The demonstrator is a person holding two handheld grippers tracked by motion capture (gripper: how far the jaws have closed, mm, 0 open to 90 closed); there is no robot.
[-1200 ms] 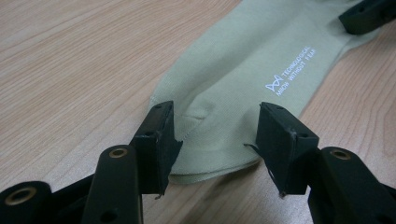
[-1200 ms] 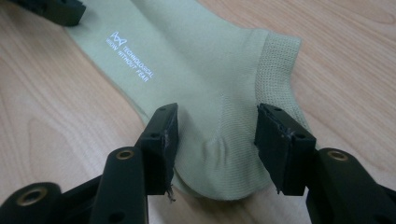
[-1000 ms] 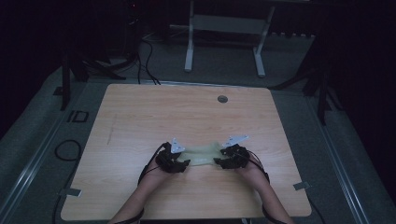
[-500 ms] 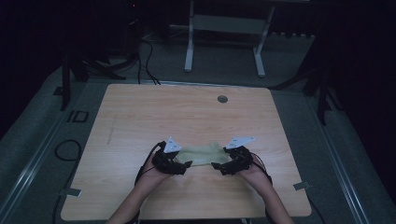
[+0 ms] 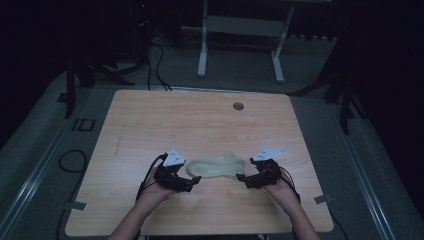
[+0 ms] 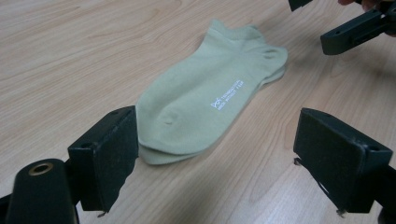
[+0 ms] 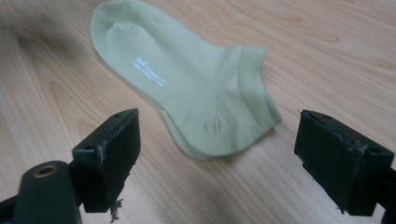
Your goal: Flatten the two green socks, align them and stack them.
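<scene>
Pale green socks lying flat on the desk between two hand-held grippers

The socks (image 5: 217, 166) lie stacked on the desk (image 5: 200, 125). The left hand-held gripper (image 5: 196, 181) has just been opening, the right hand-held gripper (image 5: 241, 178) likewise; both stand spread with nothing pinched, just beside the toe and heel ends.

My socks (image 5: 217, 166) are a pale green ankle pair, laid flat one on top of the other on the table's near half, lengthwise across it from left to right. In my left gripper view the toe end (image 6: 163, 135) is nearest, with the lower sock's edge peeking out beneath the upper one, and small white lettering (image 6: 228, 94) runs along the sole. In my right gripper view the ribbed cuff (image 7: 254, 84) and the heel are closest.
</scene>
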